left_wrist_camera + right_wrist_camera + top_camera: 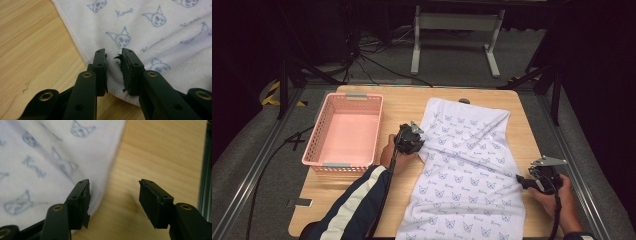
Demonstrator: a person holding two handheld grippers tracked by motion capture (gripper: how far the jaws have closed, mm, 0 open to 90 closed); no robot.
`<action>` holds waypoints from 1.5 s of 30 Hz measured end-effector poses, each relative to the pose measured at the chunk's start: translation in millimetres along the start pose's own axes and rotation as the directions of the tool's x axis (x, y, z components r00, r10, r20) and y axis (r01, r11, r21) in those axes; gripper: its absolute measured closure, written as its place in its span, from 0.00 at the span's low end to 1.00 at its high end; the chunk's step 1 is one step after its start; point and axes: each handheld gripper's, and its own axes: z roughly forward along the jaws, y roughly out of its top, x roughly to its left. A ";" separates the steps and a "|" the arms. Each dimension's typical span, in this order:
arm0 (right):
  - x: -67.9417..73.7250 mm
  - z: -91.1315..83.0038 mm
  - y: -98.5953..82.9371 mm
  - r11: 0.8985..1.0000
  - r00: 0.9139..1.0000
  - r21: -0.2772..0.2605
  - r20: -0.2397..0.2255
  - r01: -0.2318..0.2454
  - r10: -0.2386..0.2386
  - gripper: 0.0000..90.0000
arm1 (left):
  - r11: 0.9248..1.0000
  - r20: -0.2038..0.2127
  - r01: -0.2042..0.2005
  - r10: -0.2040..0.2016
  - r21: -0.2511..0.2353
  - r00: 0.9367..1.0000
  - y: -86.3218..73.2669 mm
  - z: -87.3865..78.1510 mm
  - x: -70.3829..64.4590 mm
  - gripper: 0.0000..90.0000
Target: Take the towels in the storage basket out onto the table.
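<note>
A white towel [467, 165] printed with blue cat faces lies spread over the middle and right of the wooden table [402, 105]. My left gripper [419, 146] is at the towel's left edge, and creases run out from it. In the left gripper view the jaws [113, 53] stand close together with the towel's [150, 30] hemmed edge pinched between them. My right gripper [520, 180] is at the towel's right edge. In the right gripper view it [113, 182] is open wide, one jaw over the towel's [37, 157] hem and the other over bare wood [162, 152].
An empty pink plastic basket [319, 132] stands at the table's left side, just left of my left hand. Bare wood [32, 37] lies between basket and towel. A metal rail [205, 170] runs along the table's right edge. Cables lie on the floor beyond.
</note>
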 end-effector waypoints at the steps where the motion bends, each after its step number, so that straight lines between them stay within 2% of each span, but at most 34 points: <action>1: -2.6 -3.1 -4.0 1.000 1.000 0.004 -0.005 -0.007 0.007 0.47 | 1.000 -0.008 0.005 -0.005 0.010 1.000 -0.3 -1.6 0.4 0.83; 2: -2.6 -3.1 -4.0 1.000 1.000 0.004 -0.005 -0.007 0.007 0.47 | 1.000 -0.004 0.027 -0.027 0.011 1.000 -1.5 -2.4 -0.2 0.83; 3: -1.9 -2.8 -3.3 1.000 1.000 0.002 -0.004 -0.007 0.007 0.46 | 1.000 0.004 0.029 -0.029 0.013 1.000 -2.0 -3.2 -0.9 0.83; 4: 1.6 -1.8 2.4 0.999 1.000 -0.048 0.006 0.016 -0.015 0.49 | 1.000 -0.002 0.018 -0.018 -0.006 1.000 -2.0 -5.7 -3.4 0.79; 5: 1.6 -1.8 2.4 0.999 1.000 -0.048 0.006 0.016 -0.015 0.49 | 1.000 -0.002 0.018 -0.018 -0.006 1.000 -2.0 -5.7 -3.4 0.74; 6: 7.7 -0.6 12.0 0.994 0.999 -0.106 -0.006 0.034 -0.035 0.50 | 0.999 0.036 0.026 -0.024 -0.044 0.999 -2.1 -9.7 -4.3 0.72; 7: 7.7 -0.6 12.0 0.994 0.999 -0.106 -0.006 0.034 -0.035 0.50 | 0.997 0.067 0.029 -0.024 -0.071 0.997 -1.6 -13.1 -6.4 0.72; 8: 14.5 4.0 21.9 0.988 0.998 -0.153 -0.039 0.037 -0.044 0.50 | 0.996 0.103 0.003 0.005 -0.085 0.995 -0.5 -17.0 -10.0 0.72; 9: 14.5 4.0 21.9 0.988 0.998 -0.153 -0.039 0.037 -0.044 0.50 | 0.996 0.121 -0.021 0.032 -0.092 0.992 -0.5 -19.9 -15.8 0.72; 10: 18.0 7.6 26.5 0.987 0.996 -0.158 -0.070 0.034 -0.046 0.50 | 0.996 0.114 -0.042 0.051 -0.081 0.992 -1.0 -21.9 -21.2 0.73; 11: 26.4 16.0 34.3 0.985 0.993 -0.162 -0.094 0.056 -0.072 0.50 | 0.997 0.156 -0.054 0.063 -0.060 0.986 -3.8 -24.7 -28.5 0.76; 12: 30.0 18.0 36.6 0.984 0.991 -0.166 -0.111 0.060 -0.079 0.50 | 0.996 0.146 -0.072 0.078 -0.046 0.986 -5.9 -26.6 -31.8 0.78; 13: 30.0 18.0 36.6 0.984 0.991 -0.166 -0.111 0.060 -0.079 0.50 | 0.996 0.146 -0.072 0.078 -0.046 0.986 -5.9 -26.6 -31.8 0.79; 14: 34.9 20.9 39.7 0.984 0.988 -0.167 -0.123 0.067 -0.088 0.49 | 0.996 0.122 -0.081 0.085 -0.041 0.989 -8.9 -28.6 -34.6 0.79; 16: 46.2 25.4 45.1 0.981 0.979 -0.164 -0.161 0.102 -0.129 0.49 | 0.998 0.139 -0.050 0.056 -0.048 0.989 -14.2 -33.6 -30.5 0.82; 17: 51.5 28.1 47.1 0.980 0.977 -0.146 -0.147 0.135 -0.157 0.48 | 0.998 0.142 -0.041 0.048 -0.052 0.989 -15.7 -34.4 -29.3 0.81; 19: 53.1 31.1 47.9 0.979 0.974 -0.138 -0.149 0.149 -0.169 0.49 | 0.997 0.157 -0.014 0.025 -0.070 0.987 -20.1 -35.9 -28.2 0.78; 20: 52.1 33.4 47.9 0.981 0.977 -0.120 -0.136 0.151 -0.167 0.49 | 0.997 0.131 -0.012 0.023 -0.083 0.991 -21.0 -38.7 -29.8 0.75; 21: 50.5 36.7 46.8 0.981 0.979 -0.112 -0.116 0.156 -0.169 0.47 | 0.995 0.142 -0.009 0.023 -0.095 0.990 -21.0 -41.6 -30.8 0.75; 23: 45.9 38.3 46.5 0.984 0.979 -0.116 -0.135 0.138 -0.153 0.45 | 0.992 0.108 -0.026 0.040 -0.125 0.993 -20.7 -48.5 -33.2 0.77; 24: 44.0 38.2 47.4 0.986 0.982 -0.106 -0.123 0.132 -0.145 0.45 | 0.992 0.108 -0.026 0.040 -0.125 0.993 -20.7 -48.5 -33.2 0.79; 25: 44.0 38.2 47.4 0.986 0.982 -0.106 -0.123 0.132 -0.145 0.45 | 0.991 0.155 -0.001 0.022 -0.132 0.988 -21.2 -49.4 -34.5 0.79; 26: 39.9 37.8 47.1 0.987 0.987 -0.100 -0.086 0.124 -0.133 0.45 | 0.993 0.175 -0.022 0.041 -0.115 0.984 -21.5 -45.6 -36.9 0.78; 28: 36.5 38.7 45.7 0.990 0.989 -0.105 -0.104 0.098 -0.109 0.46 | 0.995 0.196 -0.036 0.054 -0.091 0.979 -21.9 -36.0 -40.5 0.77; 30: 37.6 38.3 45.7 0.989 0.989 -0.106 -0.093 0.107 -0.117 0.46 | 0.997 0.177 -0.050 0.062 -0.066 0.982 -21.3 -27.2 -42.6 0.75; 32: 39.4 37.7 45.7 0.986 0.987 -0.109 -0.087 0.125 -0.135 0.48 | 0.996 0.192 -0.034 0.050 -0.086 0.980 -21.1 -24.1 -41.7 0.73; 33: 42.5 36.7 44.5 0.982 0.984 -0.120 -0.079 0.147 -0.157 0.49 | 0.996 0.171 -0.031 0.045 -0.083 0.984 -17.9 -20.3 -40.3 0.74; 34: 42.5 36.7 44.5 0.982 0.984 -0.120 -0.079 0.147 -0.157 0.49 | 0.996 0.171 -0.031 0.045 -0.083 0.984 -17.9 -20.3 -40.3 0.74; 36: 42.1 35.8 43.4 0.983 0.985 -0.118 -0.082 0.144 -0.154 0.49 | 0.995 0.184 0.010 0.009 -0.101 0.983 -16.0 -17.1 -36.8 0.74; 37: 41.7 35.3 42.2 0.982 0.984 -0.121 -0.088 0.144 -0.155 0.49 | 0.994 0.159 -0.009 0.026 -0.107 0.987 -14.1 -14.9 -35.7 0.74; 39: 41.1 34.9 41.8 0.982 0.984 -0.117 -0.089 0.146 -0.156 0.49 | 0.992 0.156 -0.004 0.024 -0.127 0.987 -14.0 -13.9 -35.9 0.74; 40: 41.8 33.6 40.4 0.981 0.982 -0.119 -0.088 0.154 -0.165 0.49 | 0.988 0.173 0.009 0.018 -0.156 0.985 -12.4 -14.6 -36.7 0.74; 43: 42.3 32.1 39.4 0.981 0.982 -0.115 -0.085 0.159 -0.169 0.49 | 0.990 0.175 -0.006 0.031 -0.140 0.984 -8.3 -12.7 -38.7 0.73; 45: 42.4 30.9 38.2 0.979 0.980 -0.112 -0.083 0.173 -0.182 0.49 | 0.989 0.191 0.020 0.007 -0.143 0.982 -6.1 -9.1 -37.2 0.73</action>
